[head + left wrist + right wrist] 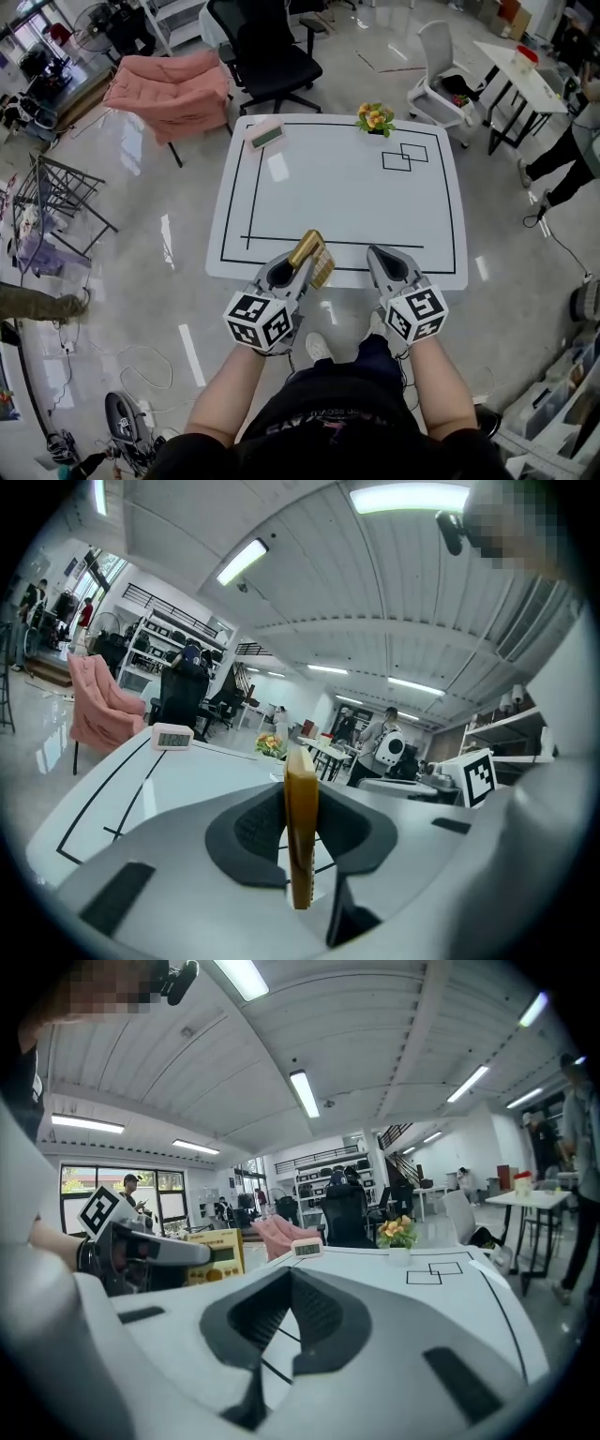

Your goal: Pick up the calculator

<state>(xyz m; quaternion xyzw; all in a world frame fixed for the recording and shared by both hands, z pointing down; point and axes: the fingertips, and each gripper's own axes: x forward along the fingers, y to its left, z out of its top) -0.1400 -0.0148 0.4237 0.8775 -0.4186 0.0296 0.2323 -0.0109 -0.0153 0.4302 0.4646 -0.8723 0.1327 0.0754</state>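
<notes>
— Between the jaws of the left gripper [302,255], what is there?
— The calculator [317,259], gold-coloured and stood on edge. Both pads press on its flat faces, so the left gripper is clamped on it. That gripper's own view shows the thin edge running straight up the middle of the jaws.
— Where does that put it against the table [347,202]?
— Raised over the near edge, with the white top stretching away ahead of and below the tool. Its far end pokes out past the jaw tips and is tilted a little toward the right gripper [378,255].
— And that one?
— Just beside the left, pointing the same way. Its jaws are together with nothing between them. From its own view the calculator shows off to its left, with the display and keys facing it.
— What lies ahead of the two tools?
— Far ahead of the left gripper, at the far edge of the table, stands a small digital clock [265,134]. Far ahead of the right gripper is a little pot of flowers [375,119]. Nearer than the pot, two overlapping squares [405,157] are drawn in black on the top.
— Beyond the table?
— A pink armchair [169,89] ahead and to the left of the left gripper, and a black office chair [267,52] straight past the clock
</notes>
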